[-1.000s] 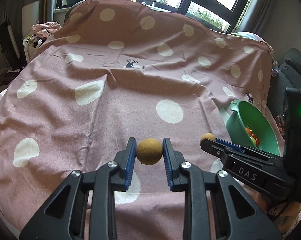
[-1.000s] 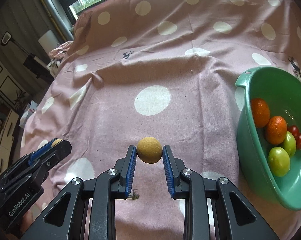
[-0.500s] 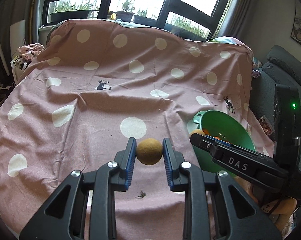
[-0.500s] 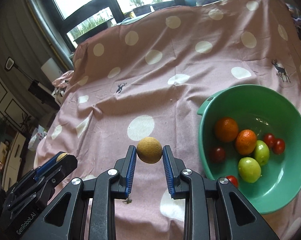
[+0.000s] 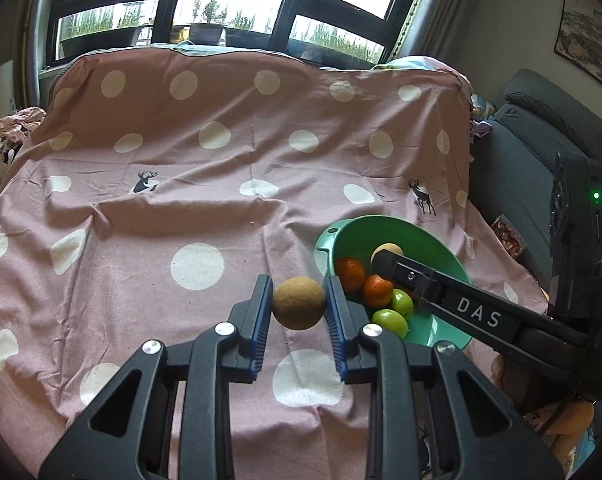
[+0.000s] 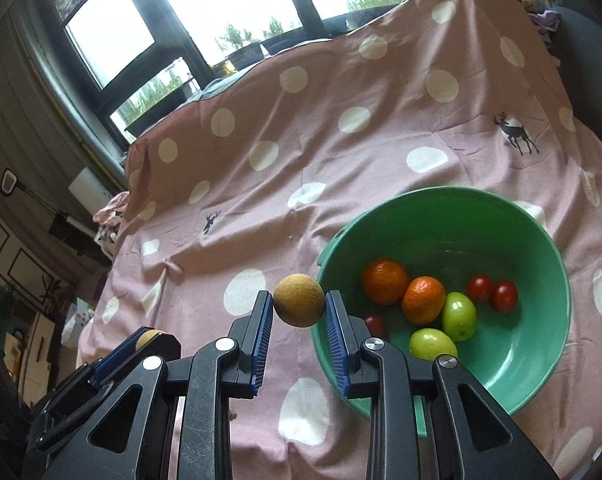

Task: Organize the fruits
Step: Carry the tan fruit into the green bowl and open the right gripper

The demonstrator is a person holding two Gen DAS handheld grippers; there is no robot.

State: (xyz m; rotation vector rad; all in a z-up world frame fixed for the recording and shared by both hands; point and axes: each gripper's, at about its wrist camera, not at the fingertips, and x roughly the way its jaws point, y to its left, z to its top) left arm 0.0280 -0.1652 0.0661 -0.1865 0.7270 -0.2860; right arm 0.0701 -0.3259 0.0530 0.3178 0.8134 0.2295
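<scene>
Both grippers clamped on round tan fruit: left gripper point(image 5: 299, 306) just left of bowl point(image 5: 441, 240) rim, right gripper point(image 6: 299, 306) nearer, at rim's left edge. Bowl lies rightward. Round fruit, no long axis.

Both wrist views over bowl point(image 5: 441, 240)

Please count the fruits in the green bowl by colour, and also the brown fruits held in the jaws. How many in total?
In the green bowl:
Orange: 2
Green: 2
Small red: 3
Held over the cloth:
Brown: 2, one in the right gripper, one in the left gripper
Total: 9
</scene>
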